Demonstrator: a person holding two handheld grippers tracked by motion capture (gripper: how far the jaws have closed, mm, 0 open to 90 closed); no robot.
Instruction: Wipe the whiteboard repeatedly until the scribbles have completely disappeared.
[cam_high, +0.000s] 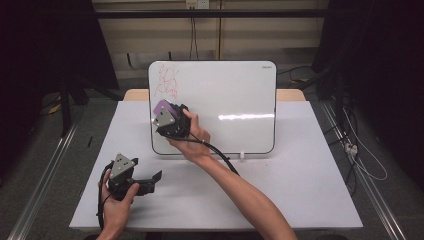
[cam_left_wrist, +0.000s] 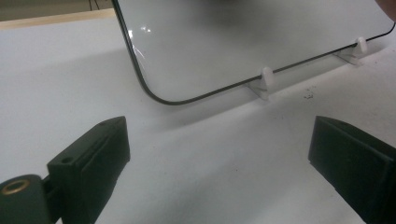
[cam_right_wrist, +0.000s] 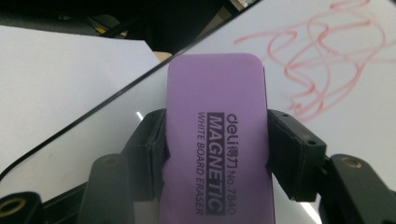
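A whiteboard (cam_high: 225, 95) stands upright on small white feet at the back of the white table (cam_high: 300, 190). Red scribbles (cam_high: 166, 82) cover its upper left corner. My right gripper (cam_high: 163, 111) is shut on a purple magnetic whiteboard eraser (cam_right_wrist: 217, 140) and holds it against the board's left side, just below the scribbles (cam_right_wrist: 322, 60). My left gripper (cam_high: 156, 179) rests low near the table's front left, jaws open and nothing between them. In the left gripper view the board's lower corner (cam_left_wrist: 159, 93) and its feet (cam_left_wrist: 265, 83) lie ahead of the open jaws.
Metal rails run along both sides of the table, and cables lie on the floor at the right. A wooden strip (cam_high: 136, 94) shows behind the board. The right gripper's cable (cam_high: 220, 155) trails across the table in front of the board.
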